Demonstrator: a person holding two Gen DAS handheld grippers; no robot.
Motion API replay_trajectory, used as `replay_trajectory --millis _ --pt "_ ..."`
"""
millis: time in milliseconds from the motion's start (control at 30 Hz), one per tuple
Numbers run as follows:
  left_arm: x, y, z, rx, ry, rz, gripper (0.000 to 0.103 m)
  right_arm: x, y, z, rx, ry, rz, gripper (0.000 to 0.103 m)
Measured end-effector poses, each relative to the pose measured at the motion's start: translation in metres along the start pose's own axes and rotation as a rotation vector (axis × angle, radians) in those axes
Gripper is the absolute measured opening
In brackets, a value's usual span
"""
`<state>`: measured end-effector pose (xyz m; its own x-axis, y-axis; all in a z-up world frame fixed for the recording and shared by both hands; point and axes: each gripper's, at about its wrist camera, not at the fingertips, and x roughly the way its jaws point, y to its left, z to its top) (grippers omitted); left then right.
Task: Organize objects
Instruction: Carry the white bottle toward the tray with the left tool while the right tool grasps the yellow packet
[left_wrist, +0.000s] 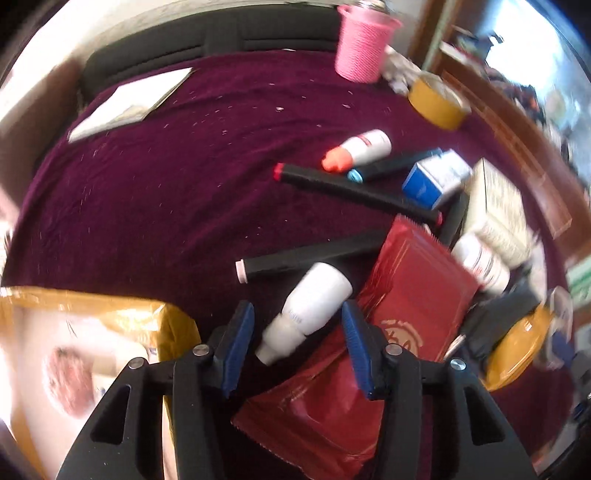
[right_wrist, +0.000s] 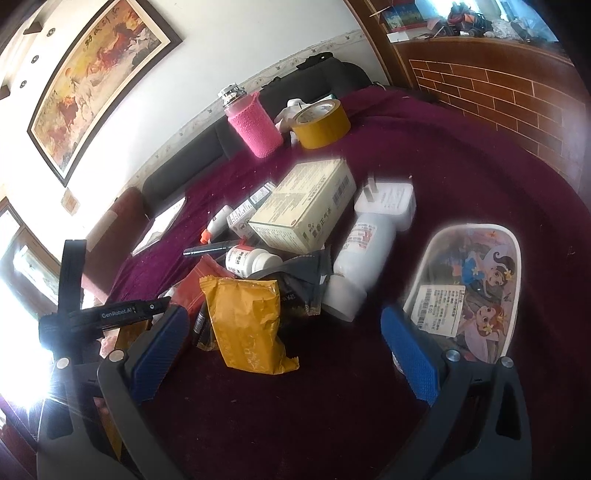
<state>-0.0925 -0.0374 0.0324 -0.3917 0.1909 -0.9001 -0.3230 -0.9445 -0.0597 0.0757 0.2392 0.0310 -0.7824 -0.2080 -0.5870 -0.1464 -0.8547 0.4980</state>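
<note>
Maroon cloth surface (right_wrist: 461, 177) takes up most of both views, clutter piled mid-surface. Biggest item is the beige box (right_wrist: 303, 206), w/ a white cylinder bottle (right_wrist: 360, 254) just right of it. Cartoon-print tray (right_wrist: 515, 280) sits near the right tongs (right_wrist: 284, 354), which are wide apart w/ nothing btwn them. Yellow snack pouch (right_wrist: 245, 325) lies in front of the pile. Red foil pouch (left_wrist: 413, 295) is under the left tongs (left_wrist: 297, 343); those are apart too, straddling a small white bottle (left_wrist: 310, 306), pads not touching it afaict.
</note>
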Motion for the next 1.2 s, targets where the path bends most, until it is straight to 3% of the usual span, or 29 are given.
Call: replay_trajectory --millis 33,100,200,300,400,533,700,900,1067,1200 --pt "0.0 -0.003 0.0 0.025 -0.002 -0.004 0.035 0.0 0.0 0.0 0.0 0.001 0.0 0.103" --pt "-0.003 -0.009 0.0 0.063 -0.003 0.006 0.033 -0.001 0.0 -0.001 0.002 0.002 0.004 0.103" --pt "-0.006 -0.03 -0.002 0.219 -0.045 0.119 0.034 -0.001 0.001 -0.002 0.0 0.008 0.006 0.103" --pt "0.003 -0.047 -0.004 0.33 -0.049 0.176 0.033 0.001 0.002 -0.002 -0.004 0.014 0.011 0.103" --pt "0.005 -0.043 -0.003 0.282 -0.061 0.147 0.023 0.001 0.003 -0.002 -0.009 0.016 0.008 0.103" --pt "-0.008 -0.033 -0.006 0.194 -0.127 0.107 0.023 0.001 0.003 -0.003 -0.014 0.013 0.004 0.103" --pt "-0.059 -0.022 -0.021 0.106 -0.247 0.006 0.022 0.003 0.003 -0.002 -0.022 0.015 -0.004 0.103" --pt "-0.131 -0.004 -0.062 0.02 -0.4 -0.125 0.022 -0.001 0.002 -0.002 -0.014 0.002 0.005 0.103" --pt "-0.175 0.011 -0.095 -0.035 -0.511 -0.165 0.022 -0.048 0.003 0.006 -0.05 -0.094 0.035 0.103" --pt "-0.188 0.023 -0.12 -0.047 -0.546 -0.196 0.022 -0.083 -0.02 0.031 -0.064 -0.096 -0.051 0.103"
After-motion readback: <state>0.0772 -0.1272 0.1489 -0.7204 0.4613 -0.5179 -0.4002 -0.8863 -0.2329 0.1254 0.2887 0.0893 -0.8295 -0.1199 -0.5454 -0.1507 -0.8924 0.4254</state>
